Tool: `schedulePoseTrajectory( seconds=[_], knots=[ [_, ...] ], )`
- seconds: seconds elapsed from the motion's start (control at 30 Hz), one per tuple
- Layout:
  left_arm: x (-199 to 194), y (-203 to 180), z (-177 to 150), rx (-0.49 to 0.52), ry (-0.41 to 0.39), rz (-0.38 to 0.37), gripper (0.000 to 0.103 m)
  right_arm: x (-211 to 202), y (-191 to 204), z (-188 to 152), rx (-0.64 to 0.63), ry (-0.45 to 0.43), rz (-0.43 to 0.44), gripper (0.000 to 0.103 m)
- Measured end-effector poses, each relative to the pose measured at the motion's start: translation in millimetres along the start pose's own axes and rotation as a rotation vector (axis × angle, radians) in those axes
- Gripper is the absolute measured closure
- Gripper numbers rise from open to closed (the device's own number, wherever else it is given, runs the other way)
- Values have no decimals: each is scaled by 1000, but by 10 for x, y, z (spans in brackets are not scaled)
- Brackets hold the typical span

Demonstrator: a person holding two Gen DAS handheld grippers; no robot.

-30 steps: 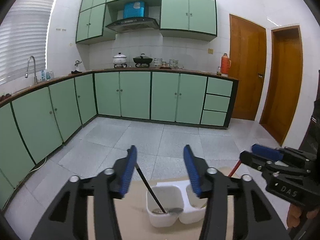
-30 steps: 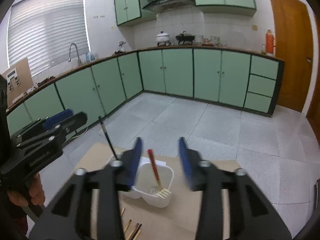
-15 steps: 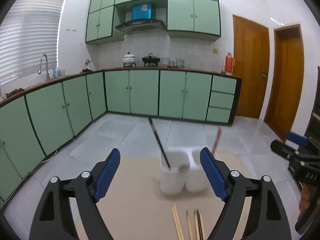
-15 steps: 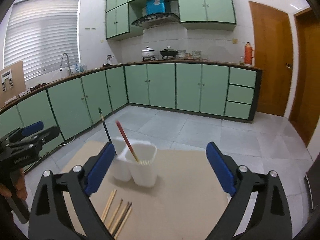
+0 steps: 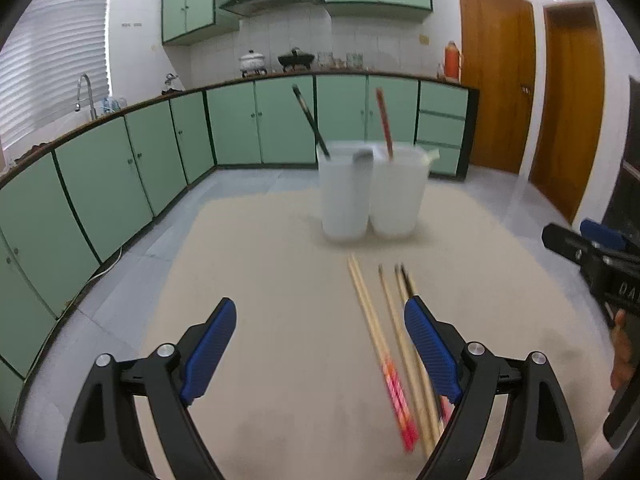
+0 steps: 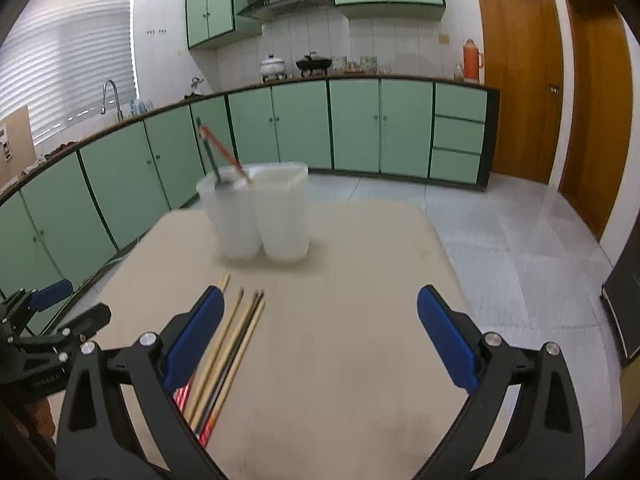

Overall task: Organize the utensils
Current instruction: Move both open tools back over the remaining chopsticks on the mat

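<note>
A white two-cup utensil holder (image 5: pixel 370 190) stands at the far side of the beige table (image 5: pixel 280 280); it also shows in the right wrist view (image 6: pixel 262 212). A black-handled spoon (image 5: pixel 310 120) leans in its left cup and a red-handled fork (image 5: pixel 383 122) in its right cup. Several chopsticks (image 5: pixel 390 344) lie on the table in front of it, also in the right wrist view (image 6: pixel 228 352). My left gripper (image 5: pixel 320 348) is open and empty, just left of the chopsticks. My right gripper (image 6: pixel 320 344) is open and empty, just right of them.
The table ends just beyond the holder, with grey tiled floor (image 6: pixel 520 240) beyond. Green kitchen cabinets (image 5: pixel 160 152) line the left and back walls. Wooden doors (image 6: pixel 516 76) stand at the right. A dark object (image 6: pixel 624 312) stands at the table's right.
Both grippers have pulled back and down from the holder and opened wide. The chopsticks now lie between them.
</note>
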State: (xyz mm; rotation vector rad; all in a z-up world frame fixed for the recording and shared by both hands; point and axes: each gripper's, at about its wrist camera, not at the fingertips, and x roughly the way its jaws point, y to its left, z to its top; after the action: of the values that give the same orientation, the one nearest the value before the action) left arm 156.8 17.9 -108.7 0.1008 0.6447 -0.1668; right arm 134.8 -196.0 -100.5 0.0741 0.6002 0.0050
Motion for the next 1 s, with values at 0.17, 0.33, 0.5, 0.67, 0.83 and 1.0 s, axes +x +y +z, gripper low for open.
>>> schedulePoseTrajectory(
  seconds=[0.17,0.33,0.5,0.67,0.83,1.0],
  knots=[
    [7,28,-308,-14,48,-2,19,5,150,-362,-22,70,14,9],
    [-33,64,-534,-39,66,-5,19,-39,291,-564,-51,96,25,9],
    [-75,147,-644,-41,73,9,19,-81,452,-769,-97,137,63,28],
    [-114,247,-705,-67,89,16,19,-103,602,-915,-131,181,105,34],
    [-147,259,-759,-101,87,12,19,-118,767,-1036,-146,196,120,41],
    [-164,255,-832,-125,78,17,19,-123,846,-1142,-124,193,100,50]
  ],
)
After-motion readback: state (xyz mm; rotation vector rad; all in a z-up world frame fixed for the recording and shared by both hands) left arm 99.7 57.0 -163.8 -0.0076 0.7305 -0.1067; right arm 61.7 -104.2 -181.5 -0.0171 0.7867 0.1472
